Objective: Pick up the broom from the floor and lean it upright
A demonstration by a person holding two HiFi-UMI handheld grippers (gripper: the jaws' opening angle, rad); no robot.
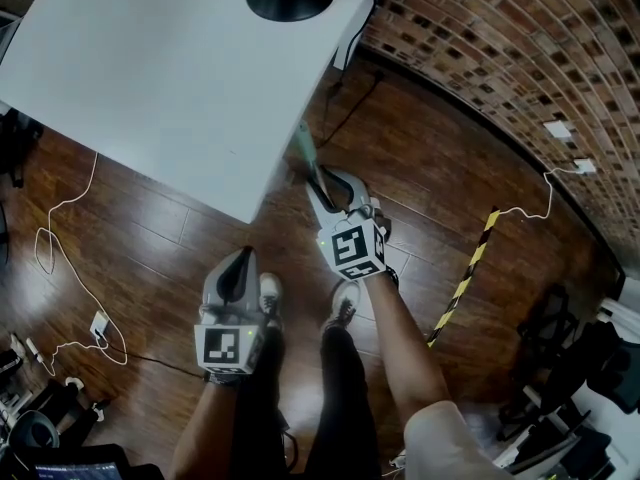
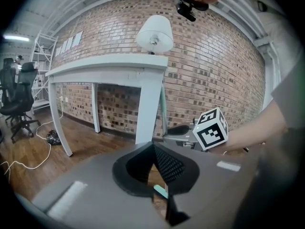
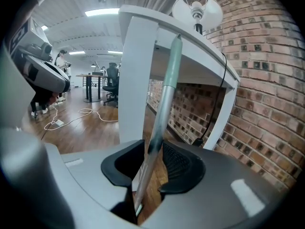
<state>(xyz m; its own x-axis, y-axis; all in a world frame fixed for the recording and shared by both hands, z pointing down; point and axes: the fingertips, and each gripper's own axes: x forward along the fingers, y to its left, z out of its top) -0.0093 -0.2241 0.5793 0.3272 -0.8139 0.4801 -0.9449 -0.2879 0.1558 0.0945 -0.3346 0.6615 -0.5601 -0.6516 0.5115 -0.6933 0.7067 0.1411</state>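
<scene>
Evidently we're releasing: mid-frame, our right gripper (image 1: 333, 190) is spread around the broom handle (image 3: 169, 80), which leans on the table (image 1: 150, 68). Next we withdraw without nudging it. Our left gripper (image 1: 243, 256) is pressed together, empty.

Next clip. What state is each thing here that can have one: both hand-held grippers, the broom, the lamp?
Broom: upright, handle leaning against the table edge.
Right hand-held gripper: jaws apart, broom handle between them.
Left hand-held gripper: jaws together, empty.
Lamp: upright on the table; lit or not, cannot tell.
</scene>
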